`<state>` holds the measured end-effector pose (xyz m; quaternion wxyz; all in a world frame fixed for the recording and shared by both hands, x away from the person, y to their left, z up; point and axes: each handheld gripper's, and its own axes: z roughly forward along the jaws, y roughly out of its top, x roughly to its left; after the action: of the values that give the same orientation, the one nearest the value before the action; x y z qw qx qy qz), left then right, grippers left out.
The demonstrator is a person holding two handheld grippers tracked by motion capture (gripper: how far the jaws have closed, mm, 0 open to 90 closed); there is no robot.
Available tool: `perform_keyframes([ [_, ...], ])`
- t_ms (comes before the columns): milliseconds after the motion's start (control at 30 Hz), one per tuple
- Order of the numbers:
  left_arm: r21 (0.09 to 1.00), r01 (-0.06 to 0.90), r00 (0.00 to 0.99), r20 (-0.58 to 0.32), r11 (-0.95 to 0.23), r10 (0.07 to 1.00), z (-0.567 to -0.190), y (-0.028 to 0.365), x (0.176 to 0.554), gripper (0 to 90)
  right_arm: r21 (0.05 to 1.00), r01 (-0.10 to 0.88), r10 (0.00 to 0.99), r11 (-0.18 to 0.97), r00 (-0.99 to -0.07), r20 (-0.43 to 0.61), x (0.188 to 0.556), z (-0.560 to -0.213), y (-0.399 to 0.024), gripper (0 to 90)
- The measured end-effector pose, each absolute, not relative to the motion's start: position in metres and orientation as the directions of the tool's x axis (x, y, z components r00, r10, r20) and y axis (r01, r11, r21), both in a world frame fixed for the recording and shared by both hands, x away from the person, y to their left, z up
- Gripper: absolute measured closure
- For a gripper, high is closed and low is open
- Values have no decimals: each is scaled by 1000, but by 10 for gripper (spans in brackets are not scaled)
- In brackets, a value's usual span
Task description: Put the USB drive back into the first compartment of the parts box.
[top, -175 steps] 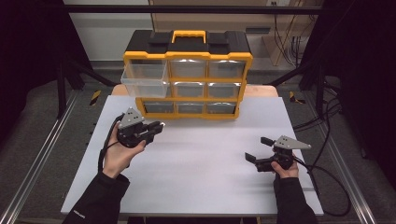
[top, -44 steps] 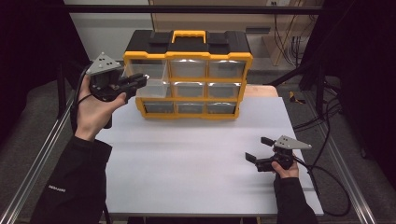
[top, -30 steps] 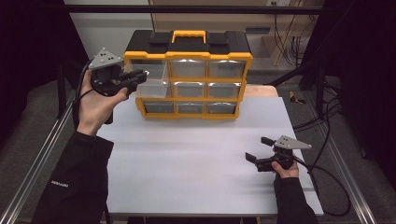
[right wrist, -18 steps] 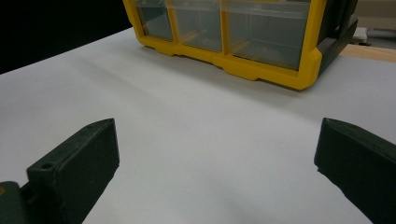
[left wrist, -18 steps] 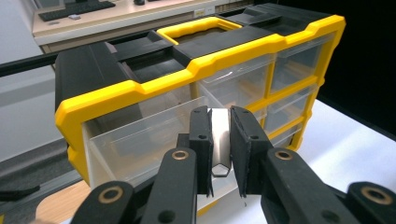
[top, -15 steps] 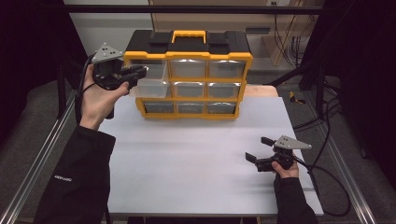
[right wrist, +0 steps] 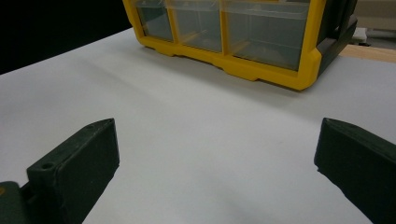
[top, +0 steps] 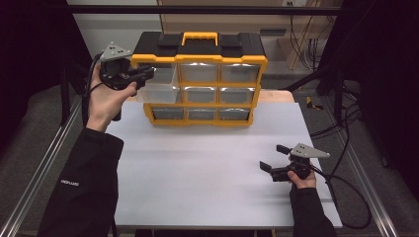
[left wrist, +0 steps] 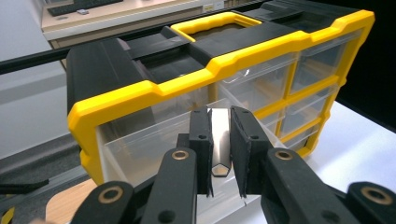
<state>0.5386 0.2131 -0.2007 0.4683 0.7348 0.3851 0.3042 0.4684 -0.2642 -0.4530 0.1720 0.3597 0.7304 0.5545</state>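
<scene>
The left gripper [top: 143, 75] is clamped on a small shiny metal piece [left wrist: 220, 140], likely a nut or bolt, which stands upright between its narrow-set jaws; it hangs over the pulled-out top-left drawer [top: 159, 86] of the yellow organizer [top: 200, 79] at the back of the bench [top: 207, 168]. In the left gripper view the piece sits directly above that clear drawer's open cavity [left wrist: 154, 140], its long axis roughly vertical, so the coming move looks like a plain release downward into the drawer; the drop point lies just inside the front wall. The right gripper [top: 276, 160] rests well apart on the bench's near right, jaws spread wide and holding nothing; the left hand is far nearer.
</scene>
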Motion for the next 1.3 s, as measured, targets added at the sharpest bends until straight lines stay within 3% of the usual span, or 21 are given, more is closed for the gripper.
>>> perform_keyframes([
  [1300,906,312,495,101,-285,863,-221,221,567,789,934,333,718,126,-681,146,468,-453,-264,6],
])
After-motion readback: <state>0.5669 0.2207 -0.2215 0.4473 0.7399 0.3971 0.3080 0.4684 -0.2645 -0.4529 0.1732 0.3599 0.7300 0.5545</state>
